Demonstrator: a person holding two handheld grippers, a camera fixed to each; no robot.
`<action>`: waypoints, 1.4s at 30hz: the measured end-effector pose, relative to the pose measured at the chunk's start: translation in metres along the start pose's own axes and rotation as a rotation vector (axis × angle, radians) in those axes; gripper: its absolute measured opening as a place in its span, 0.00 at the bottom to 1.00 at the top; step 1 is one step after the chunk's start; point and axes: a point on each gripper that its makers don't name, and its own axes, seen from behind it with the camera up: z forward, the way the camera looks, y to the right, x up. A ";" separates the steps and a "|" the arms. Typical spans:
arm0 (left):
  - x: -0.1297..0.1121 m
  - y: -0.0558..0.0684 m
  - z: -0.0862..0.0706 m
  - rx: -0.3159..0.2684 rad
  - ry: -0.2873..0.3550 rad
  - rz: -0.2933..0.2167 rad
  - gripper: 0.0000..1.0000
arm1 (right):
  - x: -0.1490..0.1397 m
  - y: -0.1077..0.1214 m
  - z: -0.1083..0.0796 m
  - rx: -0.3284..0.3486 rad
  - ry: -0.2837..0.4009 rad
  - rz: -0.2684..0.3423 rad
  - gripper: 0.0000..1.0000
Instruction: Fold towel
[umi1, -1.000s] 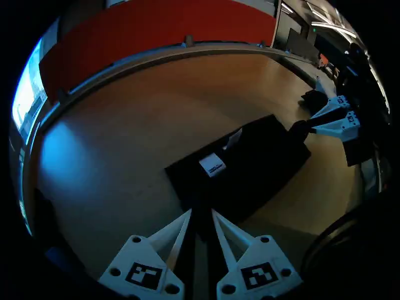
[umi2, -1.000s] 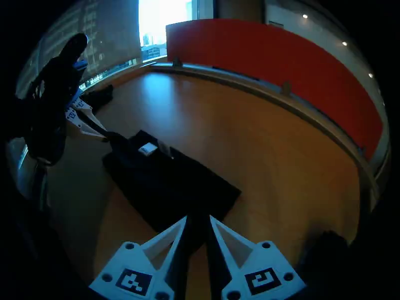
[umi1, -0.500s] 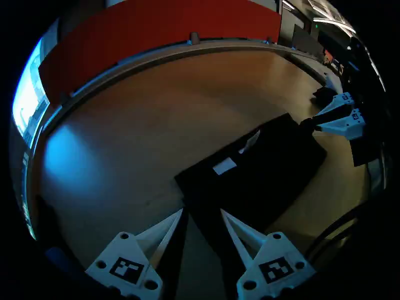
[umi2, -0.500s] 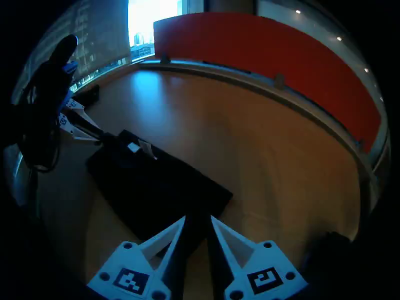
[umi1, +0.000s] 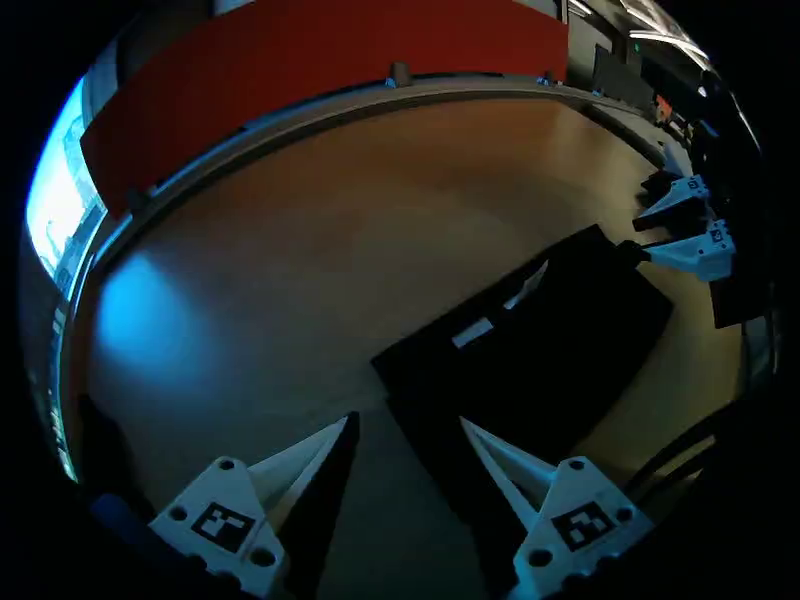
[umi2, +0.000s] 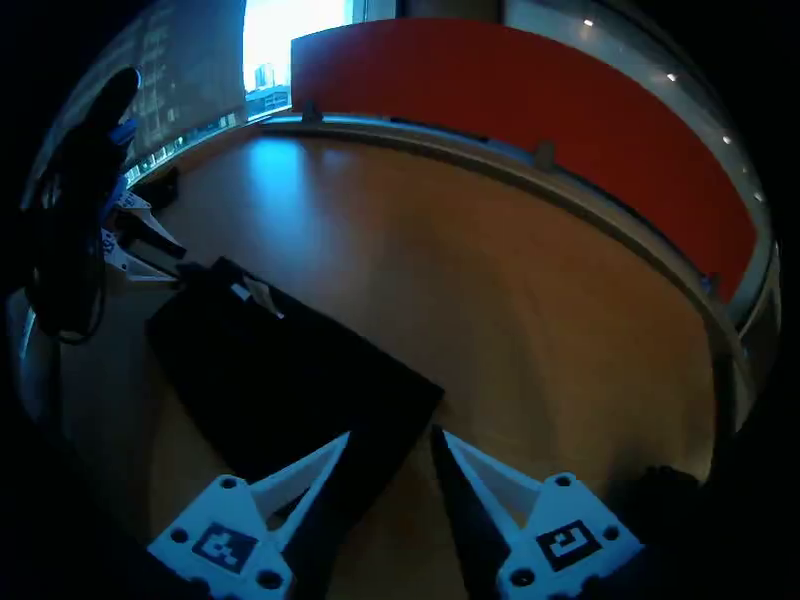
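Jaws first: how did the left gripper (umi1: 400, 465) stand?

Spread wide, clamped on nothing. The near corner of the towel (umi1: 540, 350) reached in between its two fingers, but neither finger pressed on the cloth.

And the right gripper (umi2: 392, 470)?

Much the same. Its fingers were apart, with the opposite end of the towel running in between them, and it held nothing.

So which way did the towel lie?

Flat on the wooden table (umi1: 300, 250), a dark rectangle that looked already doubled over. In the left gripper view its long axis ran from that gripper's fingers slantwise up and to the right, ending at the right gripper at the far end. The grippers sat at opposite ends of that axis, so each was nearest its own short edge.

Anything on the cloth to steer by?

A pale label (umi1: 473, 332) lay on top, toward the long edge that faced the red panel (umi1: 300, 60) along the table's far side.

Your reading of the coming move?

I judged that either gripper could close on its own end without travelling far, and that a further fold would carry one short edge along the axis toward the other.
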 end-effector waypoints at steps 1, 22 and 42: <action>0.001 -0.002 0.001 0.006 0.003 0.004 0.66 | 0.000 0.001 0.001 -0.005 -0.001 -0.004 0.64; 0.016 -0.036 0.005 0.098 0.023 0.011 0.76 | 0.018 0.034 0.015 -0.089 0.020 0.002 0.77; 0.007 -0.034 -0.010 0.093 0.038 -0.033 0.76 | 0.023 0.037 -0.006 -0.101 0.060 -0.008 1.00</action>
